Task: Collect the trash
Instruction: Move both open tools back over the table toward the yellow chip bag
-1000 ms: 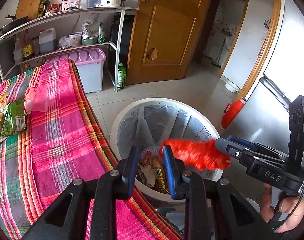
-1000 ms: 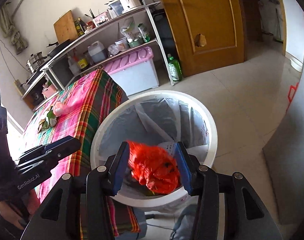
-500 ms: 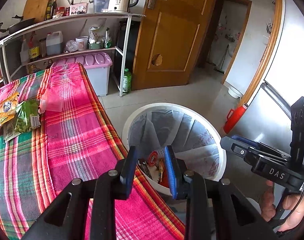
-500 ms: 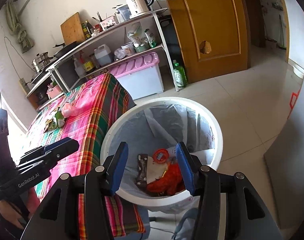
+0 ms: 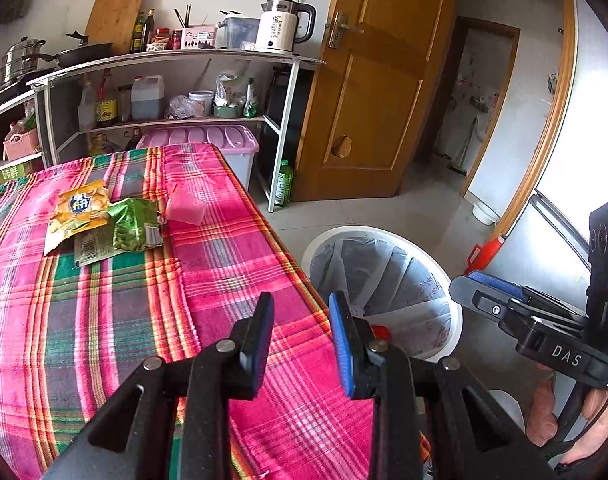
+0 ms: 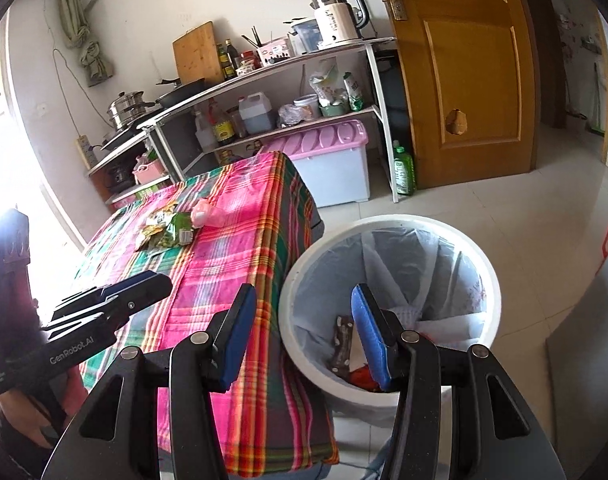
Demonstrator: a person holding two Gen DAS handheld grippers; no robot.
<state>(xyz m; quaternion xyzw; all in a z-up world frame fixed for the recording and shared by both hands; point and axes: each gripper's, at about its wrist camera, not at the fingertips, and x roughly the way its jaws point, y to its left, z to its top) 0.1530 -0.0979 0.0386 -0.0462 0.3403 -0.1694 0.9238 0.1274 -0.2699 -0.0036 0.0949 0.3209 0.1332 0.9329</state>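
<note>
Both tools hang over the near end of the table with nothing in their grip. The left gripper (image 5: 302,340) has its blue pads a modest gap apart above the pink and green plaid tablecloth (image 5: 104,300), nothing between them. The right gripper (image 6: 302,334) is spread wider, one pad over the cloth's edge, the other over the white round bin lined with a clear plastic bag (image 6: 387,394), and it holds nothing either. Down in that bin lie a crumpled red bag (image 6: 357,376) and a dark wrapper (image 6: 341,344). Far up the table, well apart from both grippers, three pieces of trash sit together: a yellow snack packet (image 5: 80,212), a green snack packet (image 5: 128,232) overlapping it, and a pink translucent plastic bag (image 5: 184,206) just to their right.
</note>
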